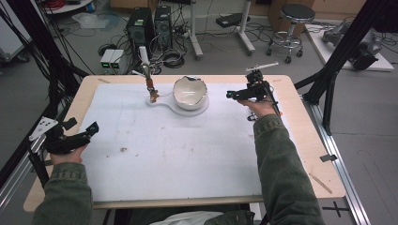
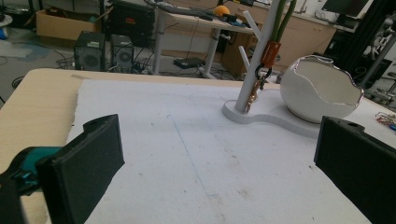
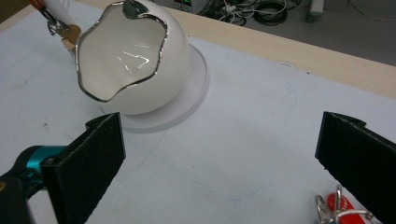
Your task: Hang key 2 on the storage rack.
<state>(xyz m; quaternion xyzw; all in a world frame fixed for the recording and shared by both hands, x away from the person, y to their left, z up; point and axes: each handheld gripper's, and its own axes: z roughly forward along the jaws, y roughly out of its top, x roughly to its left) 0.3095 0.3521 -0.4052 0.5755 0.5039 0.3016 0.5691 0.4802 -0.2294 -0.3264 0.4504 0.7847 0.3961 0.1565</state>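
Observation:
A white egg-shaped bowl (image 1: 190, 91) (image 2: 320, 91) (image 3: 135, 65) with a jagged silver rim sits on a flat white base (image 1: 162, 103) (image 2: 261, 116) (image 3: 196, 88) at the back of the white mat. A white branch-like post (image 1: 145, 61) (image 2: 257, 51) rises from the same base, and an orange tag with keys (image 1: 150, 84) (image 2: 270, 52) hangs on it. A red key tag with rings (image 3: 337, 205) lies on the mat below my right gripper. My left gripper (image 1: 82, 127) (image 2: 219, 158) is open at the table's left edge. My right gripper (image 1: 237, 91) (image 3: 219, 154) is open just right of the bowl, holding nothing.
The white mat (image 1: 178, 150) covers most of the wooden table (image 1: 309, 150). Black frame posts (image 1: 345, 44) stand at both sides. Computer towers (image 1: 141, 28), cables and a stool (image 1: 293, 23) are on the floor behind the table.

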